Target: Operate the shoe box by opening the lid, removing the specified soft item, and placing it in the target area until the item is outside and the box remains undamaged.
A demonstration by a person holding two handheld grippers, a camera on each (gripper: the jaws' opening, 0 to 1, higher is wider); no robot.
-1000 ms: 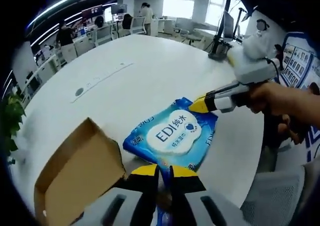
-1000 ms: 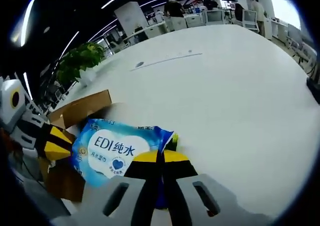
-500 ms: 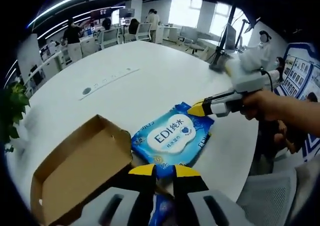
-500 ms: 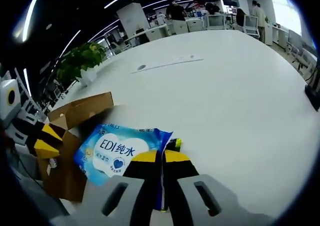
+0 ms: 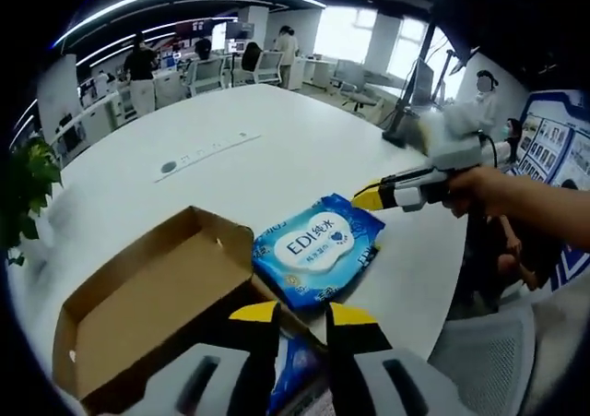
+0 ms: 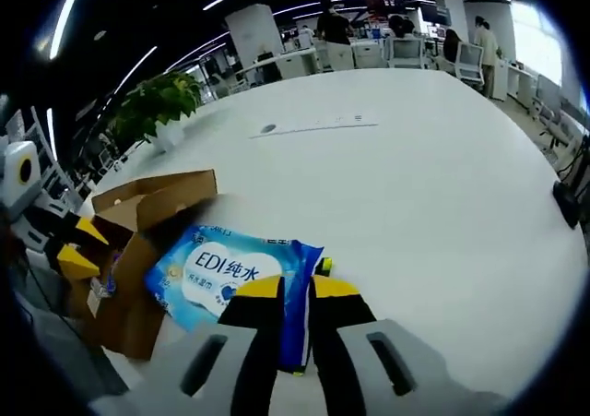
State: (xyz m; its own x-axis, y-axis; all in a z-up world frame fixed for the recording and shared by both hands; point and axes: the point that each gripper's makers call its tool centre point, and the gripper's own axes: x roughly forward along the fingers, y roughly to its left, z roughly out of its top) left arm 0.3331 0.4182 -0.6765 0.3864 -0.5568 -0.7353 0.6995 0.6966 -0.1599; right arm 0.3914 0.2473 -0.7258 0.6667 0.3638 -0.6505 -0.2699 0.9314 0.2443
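- Table [image 6: 442, 176]: smooth white, rounded, in open office w/ desks, plant [image 6: 152, 107].
- Cardboard shoe box [image 5: 138, 314] open; glossy blue wipes pack [image 6: 230, 273] flat beside it.
- Right gripper [image 6: 295, 291] fingers narrow, around pack edge; left gripper [image 5: 302, 316] fingers slightly apart.

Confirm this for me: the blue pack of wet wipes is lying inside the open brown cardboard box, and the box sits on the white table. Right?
Not quite. The blue pack of wet wipes is not inside the open brown cardboard box; it lies on the white table beside the box. The left gripper view shows this, and the right gripper view agrees. The box does sit on the white table.
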